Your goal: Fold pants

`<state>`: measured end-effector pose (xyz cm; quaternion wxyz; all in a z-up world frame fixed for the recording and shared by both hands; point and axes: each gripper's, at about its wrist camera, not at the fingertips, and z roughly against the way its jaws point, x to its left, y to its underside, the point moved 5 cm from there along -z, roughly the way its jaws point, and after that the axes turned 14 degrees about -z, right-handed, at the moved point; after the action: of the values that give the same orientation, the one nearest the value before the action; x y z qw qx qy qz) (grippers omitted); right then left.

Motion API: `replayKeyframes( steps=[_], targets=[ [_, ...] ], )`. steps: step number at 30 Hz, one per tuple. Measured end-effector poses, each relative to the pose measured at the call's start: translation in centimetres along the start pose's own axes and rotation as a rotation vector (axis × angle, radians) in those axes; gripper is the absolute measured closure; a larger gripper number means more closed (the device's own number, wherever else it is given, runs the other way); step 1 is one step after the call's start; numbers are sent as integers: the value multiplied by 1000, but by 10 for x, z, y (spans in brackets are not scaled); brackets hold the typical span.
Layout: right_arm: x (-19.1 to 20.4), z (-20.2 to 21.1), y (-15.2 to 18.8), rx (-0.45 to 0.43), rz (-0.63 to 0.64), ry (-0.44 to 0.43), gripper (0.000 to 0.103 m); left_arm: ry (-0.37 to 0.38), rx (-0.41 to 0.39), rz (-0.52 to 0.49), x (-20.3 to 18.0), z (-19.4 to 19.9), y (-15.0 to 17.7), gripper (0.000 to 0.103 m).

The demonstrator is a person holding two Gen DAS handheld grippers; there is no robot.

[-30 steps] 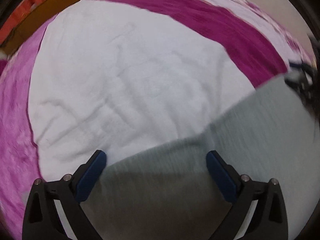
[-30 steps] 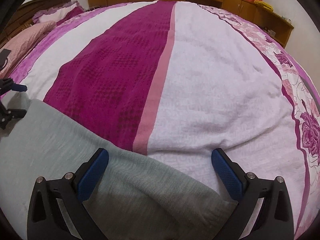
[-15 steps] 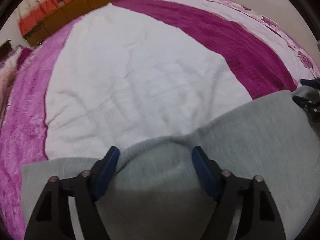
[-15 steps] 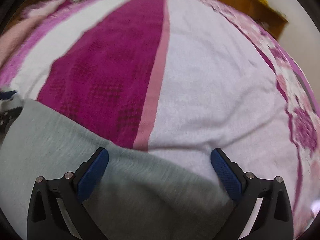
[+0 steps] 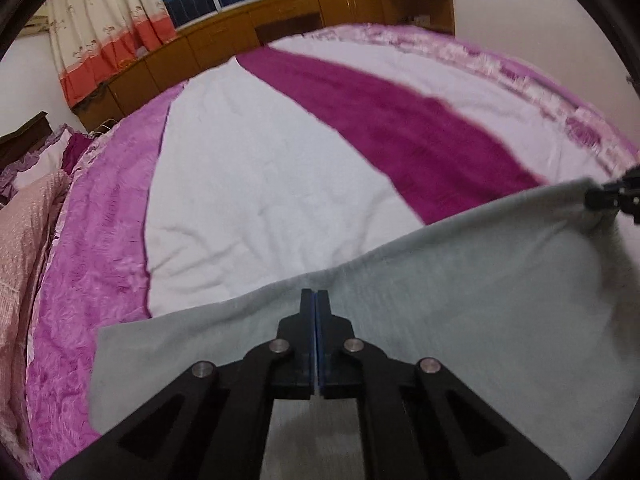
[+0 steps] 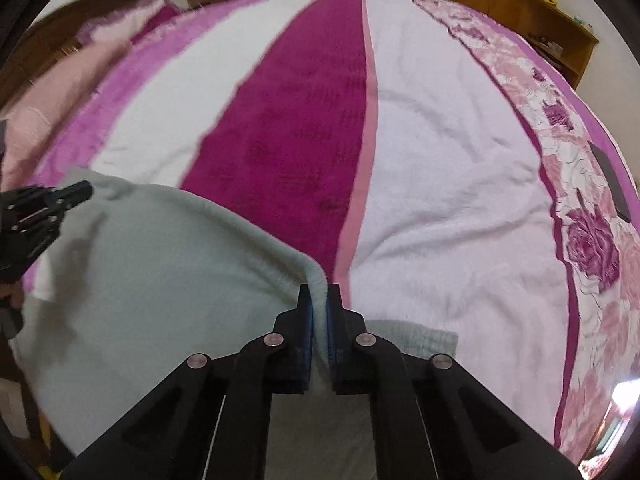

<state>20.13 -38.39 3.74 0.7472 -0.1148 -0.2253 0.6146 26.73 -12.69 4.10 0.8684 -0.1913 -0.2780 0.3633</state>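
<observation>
Grey knit pants [image 5: 460,320] fill the lower half of both wrist views, lying over a bed cover [image 5: 260,184] banded in white, magenta and pink. Left gripper [image 5: 315,300]: jaws have just been closing and now stand clenched on the far edge of the pants, pads pressed together with thin cloth between them. Right gripper [image 6: 319,296]: jaws likewise just closed, pinching a thicker ridge of the same edge, which stands up between the blue pads [image 6: 306,320]. In the left view the right gripper [image 5: 612,196] shows at the right rim holding the cloth corner; in the right view the left gripper [image 6: 48,204] shows at the left rim. The held edge thus runs across the frame from one gripper to the other, taut between them, so the long axis of the hem line is side to side and each hand has one end. The rest of the garment hangs toward the bottom of the frames. Judgement: the fold turns on carrying this edge forward over bare cover at the frame tops, both hands level. Wooden cabinets [image 5: 280,36] and curtains [image 5: 108,28] lie beyond.
</observation>
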Motion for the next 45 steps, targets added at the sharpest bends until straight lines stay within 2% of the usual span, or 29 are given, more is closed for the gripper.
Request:
replayKeyframes(
  steps=[7, 18, 22, 26, 31, 34, 39, 45],
  targets=[
    [28, 47, 27, -79, 79, -31, 103, 6, -99, 67, 7, 69, 7, 102],
    [45, 94, 72, -132, 105, -96, 103, 25, -154, 129, -12, 146, 50, 102],
    [45, 103, 89, -133, 108, -103, 103, 38, -129, 162, -26, 162, 72, 102],
    [42, 113, 106, -140, 104, -114, 103, 27, -114, 152, -43, 175, 90, 102],
    [40, 117, 129, -110, 81, -158, 103, 83, -77, 188, -67, 188, 116, 102],
    [39, 115, 143, -107, 83, -161, 103, 86, -60, 195, -77, 191, 129, 102],
    [33, 101, 166, -73, 63, -134, 103, 149, 9, 250, -90, 180, 153, 103],
    [26, 76, 194, -33, 40, -98, 103, 175, 103, 299, -101, 161, 183, 102]
  ],
)
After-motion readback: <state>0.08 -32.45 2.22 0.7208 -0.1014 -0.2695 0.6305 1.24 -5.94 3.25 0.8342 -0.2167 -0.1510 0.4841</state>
